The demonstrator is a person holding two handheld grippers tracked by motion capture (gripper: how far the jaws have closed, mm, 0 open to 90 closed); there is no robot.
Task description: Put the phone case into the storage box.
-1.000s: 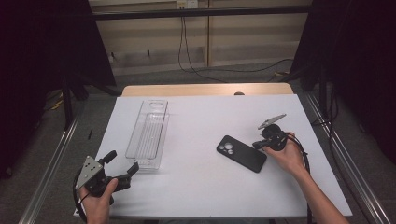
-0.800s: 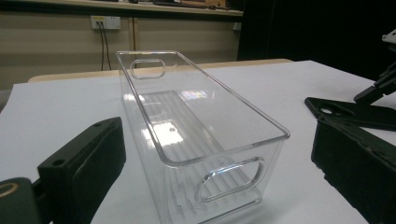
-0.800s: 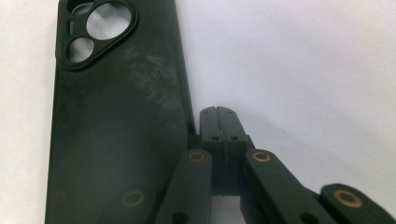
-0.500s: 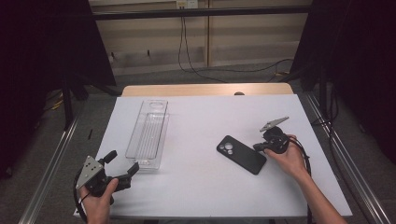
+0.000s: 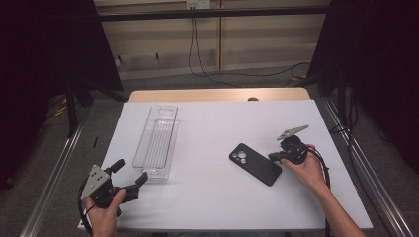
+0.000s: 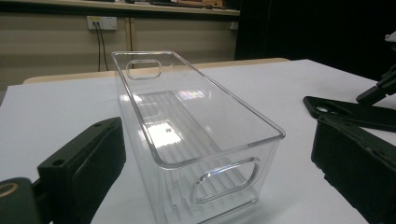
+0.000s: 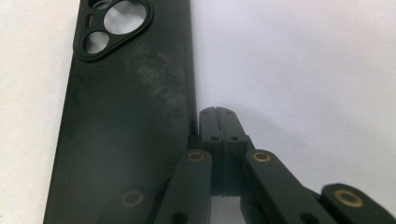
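Note:
A black phone case (image 5: 254, 164) lies flat on the white table (image 5: 222, 123), camera holes up; it also shows in the right gripper view (image 7: 121, 121). My right gripper (image 5: 272, 157) is low at the case's right long edge, its jaws shut on each other with nothing between them (image 7: 217, 114); the tips sit right against that edge. A clear plastic bin (image 5: 158, 140) stands left of centre. My left gripper (image 5: 131, 170) rests open at the front left, its jaws spread wide toward the bin's near end (image 6: 217, 130).
The bin (image 6: 196, 121) holds nothing and has handle cut-outs at both ends. A wooden strip (image 5: 217, 95) borders the far table edge. Metal rails run along both sides. Cables trail on the floor behind.
The right hand has shifted slightly beside the case, jaws still shut. The left hand and the bin have not moved.

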